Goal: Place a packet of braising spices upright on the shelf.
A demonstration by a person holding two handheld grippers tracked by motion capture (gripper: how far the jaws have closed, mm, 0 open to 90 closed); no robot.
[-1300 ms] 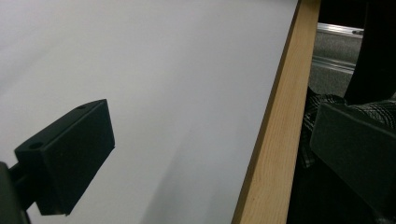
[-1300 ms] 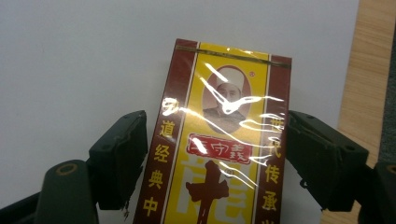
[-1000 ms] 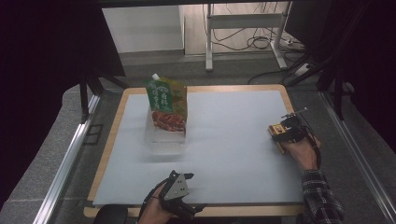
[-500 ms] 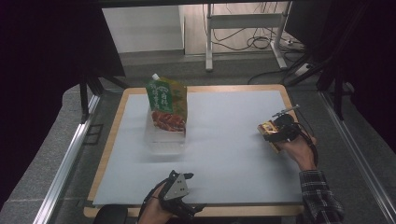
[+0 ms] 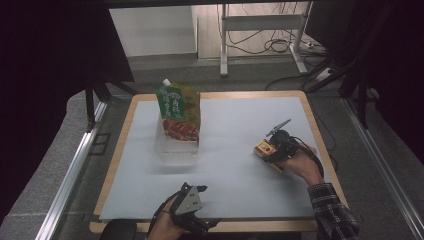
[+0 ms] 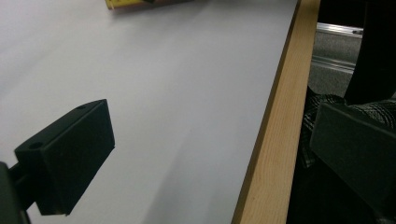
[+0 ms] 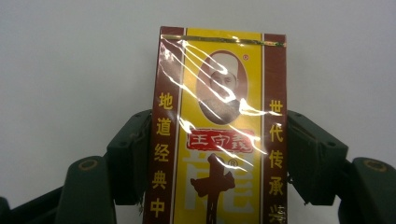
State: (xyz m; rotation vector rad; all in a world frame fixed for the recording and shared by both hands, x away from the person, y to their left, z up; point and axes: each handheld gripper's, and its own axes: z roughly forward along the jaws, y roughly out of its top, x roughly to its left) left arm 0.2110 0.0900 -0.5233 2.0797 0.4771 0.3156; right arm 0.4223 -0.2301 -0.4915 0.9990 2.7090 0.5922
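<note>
One yellow-and-maroon packet [image 7: 215, 130] is clamped by its two long edges between the jaws of the right hand-held gripper [image 5: 274, 148], which the person's right hand [image 5: 302, 165] holds low over the right part of the white-covered desk [image 5: 235, 165], forearm coming in from the near right corner. One green spouted pouch [image 5: 178, 110] stands upright in one clear container [image 5: 176, 148] toward the far left. The left hand-held gripper [image 5: 189, 202] rests at the near edge, jaws spread wide and holding nothing.
</note>
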